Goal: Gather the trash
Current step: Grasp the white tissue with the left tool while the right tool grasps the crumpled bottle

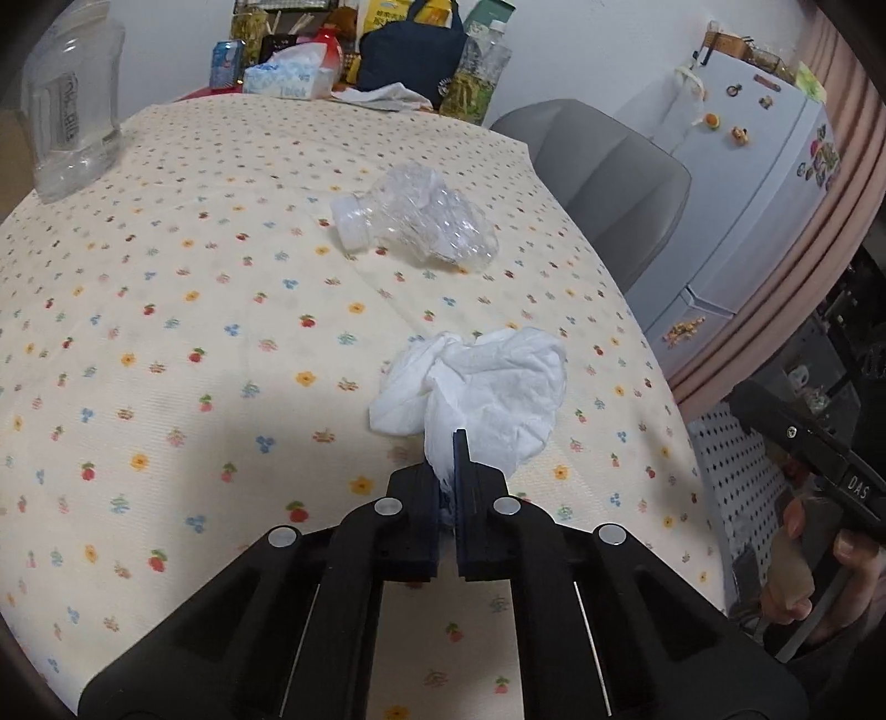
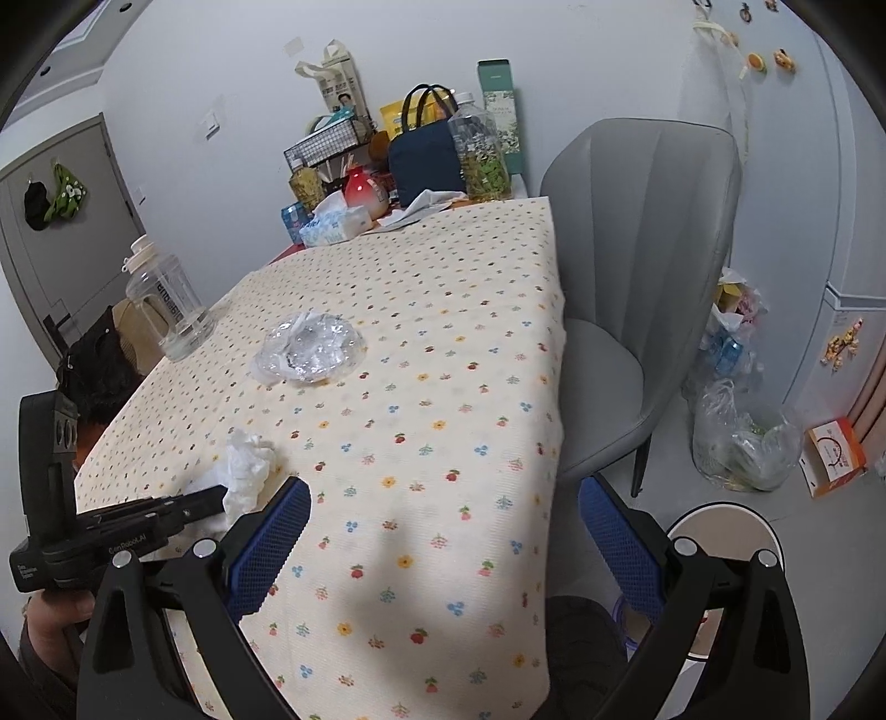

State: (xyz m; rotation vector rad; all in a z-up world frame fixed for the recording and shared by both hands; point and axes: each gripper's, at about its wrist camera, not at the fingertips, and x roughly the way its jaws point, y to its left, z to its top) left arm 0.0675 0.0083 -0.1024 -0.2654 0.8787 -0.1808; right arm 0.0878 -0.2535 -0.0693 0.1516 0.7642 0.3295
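Crumpled tissue [image 1: 476, 382] clamped in left tool [image 1: 449, 471].
Better lifted straight up off surface [image 1: 194, 277]; right tool [image 2: 443, 554] apart, empty.

On the flowered tablecloth [image 1: 221, 277] two pieces of trash are counted: one crumpled white tissue [image 1: 482, 387] at about five o'clock and one crushed clear bottle [image 1: 415, 221] at about one o'clock. One large clear jug [image 1: 72, 111] is seen at ten o'clock. One tissue box [image 1: 288, 75] and one navy bag [image 1: 410, 50] are found at twelve. One grey chair [image 2: 637, 277] is counted.
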